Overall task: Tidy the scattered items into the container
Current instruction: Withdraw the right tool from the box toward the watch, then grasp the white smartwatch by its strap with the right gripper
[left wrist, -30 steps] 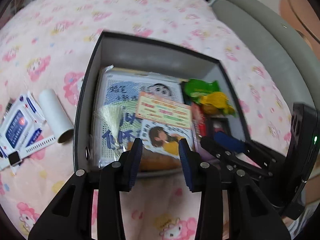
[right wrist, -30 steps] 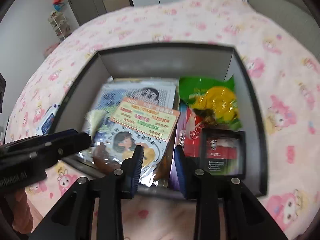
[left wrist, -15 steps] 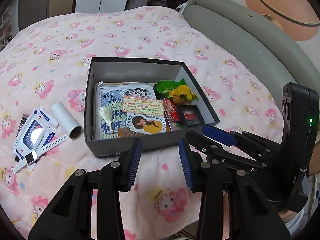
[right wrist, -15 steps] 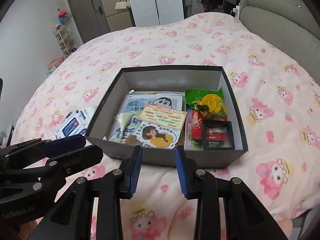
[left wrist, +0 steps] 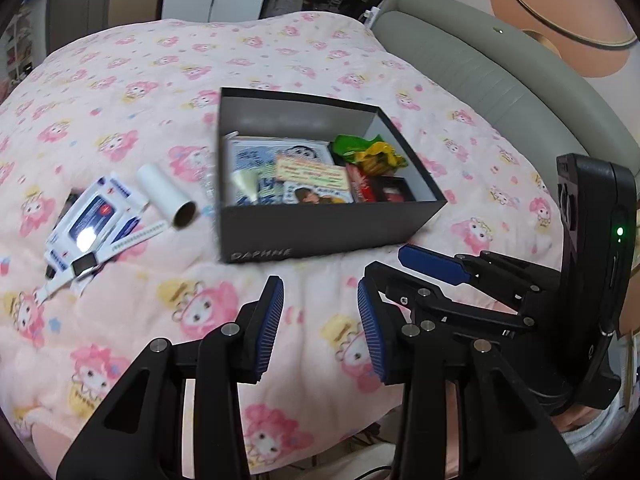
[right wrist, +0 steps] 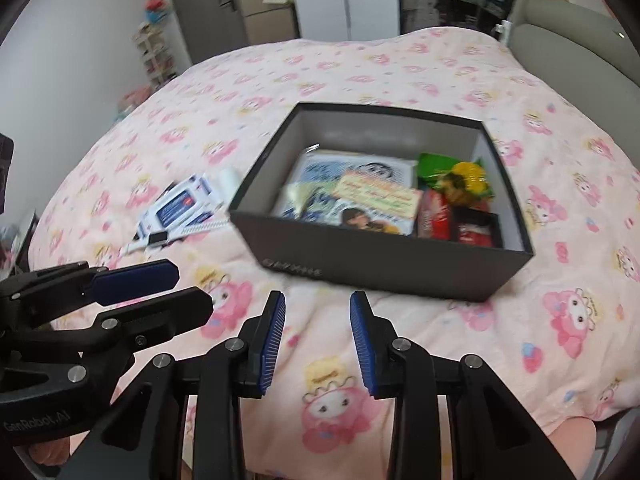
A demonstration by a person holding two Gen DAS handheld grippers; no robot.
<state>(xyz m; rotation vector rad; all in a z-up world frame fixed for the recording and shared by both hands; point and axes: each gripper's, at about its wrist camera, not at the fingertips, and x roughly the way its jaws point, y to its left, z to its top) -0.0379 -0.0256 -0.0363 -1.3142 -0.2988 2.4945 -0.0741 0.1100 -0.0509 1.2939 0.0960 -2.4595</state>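
The dark box (left wrist: 320,228) sits mid-bed on the pink blanket (left wrist: 132,60), toward the grey headboard (left wrist: 500,80) side, and already holds a good deal: printed cards, a green-and-yellow snack packet (left wrist: 368,152), red packets. Three things are left outside it, just beside its left wall: a white cardboard tube (left wrist: 166,194), a blue-and-white pouch (left wrist: 94,216) and a white watch (left wrist: 100,254) lying across the pouch (probably the last pieces to collect). The left gripper (left wrist: 320,320) and right gripper (right wrist: 318,334) hover over bare blanket near the bed's near edge, jaws partly apart, nothing between them.
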